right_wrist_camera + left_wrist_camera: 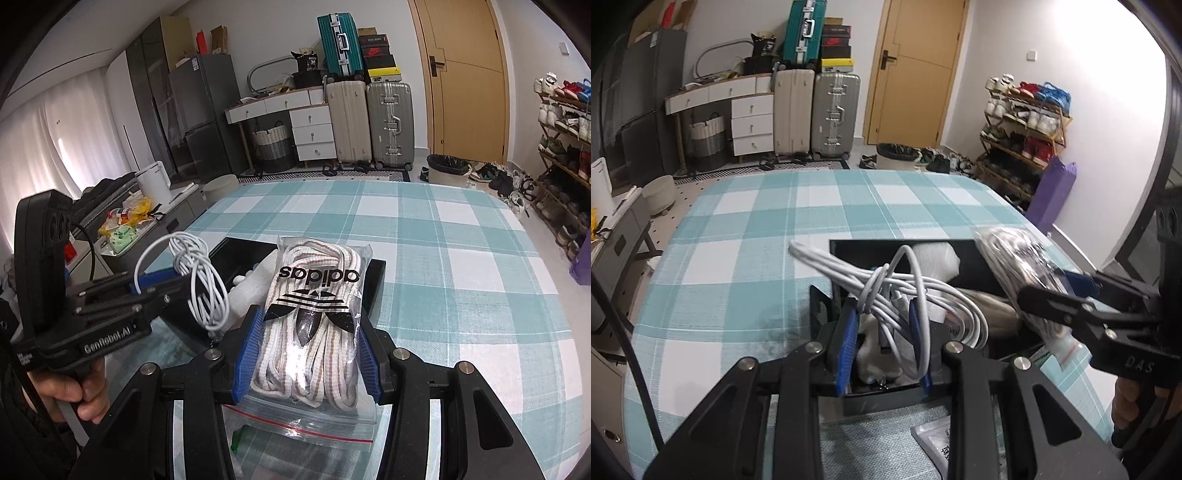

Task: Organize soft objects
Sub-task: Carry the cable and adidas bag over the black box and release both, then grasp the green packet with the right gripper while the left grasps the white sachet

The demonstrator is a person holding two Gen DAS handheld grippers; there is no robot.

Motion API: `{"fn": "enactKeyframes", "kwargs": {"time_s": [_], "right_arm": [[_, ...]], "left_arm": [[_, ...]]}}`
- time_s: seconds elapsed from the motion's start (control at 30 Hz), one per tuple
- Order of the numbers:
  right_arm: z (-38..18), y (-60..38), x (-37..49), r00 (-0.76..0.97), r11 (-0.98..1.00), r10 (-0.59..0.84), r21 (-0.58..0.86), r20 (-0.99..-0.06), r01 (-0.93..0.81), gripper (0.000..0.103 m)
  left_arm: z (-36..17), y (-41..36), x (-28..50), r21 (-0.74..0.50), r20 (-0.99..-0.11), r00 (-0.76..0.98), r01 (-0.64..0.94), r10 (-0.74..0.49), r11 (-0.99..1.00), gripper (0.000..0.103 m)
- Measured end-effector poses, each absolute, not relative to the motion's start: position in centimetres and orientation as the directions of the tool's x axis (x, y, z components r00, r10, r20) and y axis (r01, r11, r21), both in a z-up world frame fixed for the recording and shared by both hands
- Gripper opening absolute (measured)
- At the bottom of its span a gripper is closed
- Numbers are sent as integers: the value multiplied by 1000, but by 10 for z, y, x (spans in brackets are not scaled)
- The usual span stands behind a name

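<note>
closest to the right wrist camera, the right gripper [306, 354] has its two blue-padded fingers [248, 354] pressed against both sides of a clear plastic bag of shoelaces [314, 325], clamped on it. the bag carries a black adidas logo that reads upside down from this view, and the white laces with tan stripes run lengthwise inside it, so its long axis points straight away from the camera along the fingers, toward the far end of the table. under the bag's near end lies a flat clear zip bag [295, 430] with a red strip. the bag of laces hangs over a black box [236, 254] that sits on a table covered with a teal and white checked cloth [461, 277]; white bubble wrap [251, 291] shows inside the box. to the left, the left gripper [882, 339] is closed on a bundle of white cable [905, 291], its blue pads [846, 347] pinching the coils. the cable bundle is held above the near part of the box, its loops sprawling, with one bunched end pointing up and to the left. from the left wrist view, the bag of laces slants from upper left to lower right. a person's hand [74, 391] grips the left gripper's handle.
</note>
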State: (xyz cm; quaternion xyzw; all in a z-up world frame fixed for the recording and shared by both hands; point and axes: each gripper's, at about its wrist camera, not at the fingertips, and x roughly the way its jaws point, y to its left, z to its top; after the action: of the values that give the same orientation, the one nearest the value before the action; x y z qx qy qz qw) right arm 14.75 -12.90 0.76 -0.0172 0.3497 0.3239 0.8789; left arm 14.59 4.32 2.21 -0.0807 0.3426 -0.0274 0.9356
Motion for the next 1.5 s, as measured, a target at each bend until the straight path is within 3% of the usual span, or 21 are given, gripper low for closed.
{"fn": "enactKeyframes", "kwargs": {"time_s": [0.3,0.93,1.0,1.07,1.13,1.27,1.33,1.4,1.47,1.5], "right_arm": [[-2,-113,159,536,784,544,164,-646,-598,48],[-10,-105,167,510,765,545,144,-666,-628,50],[-7,-107,165,519,759,552,135,-652,-637,51],[1,-113,159,543,755,567,127,-619,-643,62],[7,-121,153,565,759,567,113,-600,-642,84],[12,-135,145,585,772,540,80,-606,-630,90],[13,-143,140,594,780,530,72,-606,-622,99],[13,-150,134,596,780,531,71,-602,-622,101],[13,-154,130,602,783,523,63,-603,-618,102],[12,-156,127,606,786,520,60,-602,-615,102]], "left_arm": [[18,23,147,-123,-673,727,73,-137,990,25],[19,22,137,-172,-691,704,62,-165,983,27],[21,20,136,-144,-692,708,57,-142,988,33],[23,20,132,-152,-682,715,66,-153,986,51],[25,22,129,-172,-671,720,78,-175,982,56],[27,24,122,-177,-672,720,67,-170,982,59],[28,25,118,-182,-668,724,67,-174,981,61],[30,23,112,-183,-653,735,79,-181,980,69],[35,20,103,-174,-630,756,88,-180,981,89],[38,18,99,-159,-620,768,80,-162,984,93]]}}
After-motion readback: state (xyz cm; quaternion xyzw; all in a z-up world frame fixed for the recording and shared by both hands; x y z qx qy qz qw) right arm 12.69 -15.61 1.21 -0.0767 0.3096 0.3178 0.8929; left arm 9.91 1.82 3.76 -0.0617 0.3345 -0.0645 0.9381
